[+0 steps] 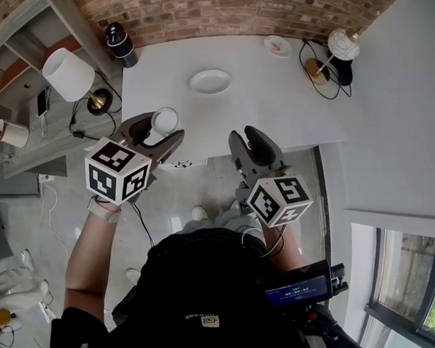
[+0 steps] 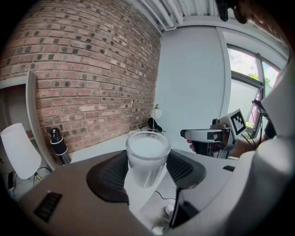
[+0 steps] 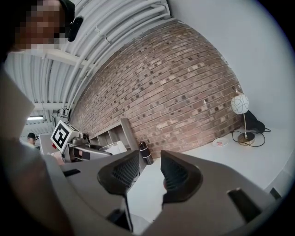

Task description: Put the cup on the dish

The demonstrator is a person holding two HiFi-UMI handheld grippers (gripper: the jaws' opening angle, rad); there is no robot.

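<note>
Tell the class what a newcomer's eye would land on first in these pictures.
First comes the pale cup, gripped in the left gripper by the near edge of the white table. Next is the empty dish, farther back on the table toward the brick wall. The right gripper is open and empty, beside the left one.

The cup [image 2: 147, 156] is frosted, milky white. The left gripper [image 1: 158, 129] and right gripper [image 1: 253, 144] are grey, with black mesh-patterned pads [image 2: 110, 177]. Their cubes [image 1: 116, 171] are white, printed with black square markers. The dish [image 1: 210, 81] and the table [image 1: 281, 100] are both plain white. The brick wall [image 1: 213, 11] runs red-brown with pale mortar lines. The lampshade [image 1: 67, 74] is white, the bottle [image 1: 120, 41] black with a white band, and the globe lamp [image 1: 344, 43] white on a brass-coloured base.
</note>
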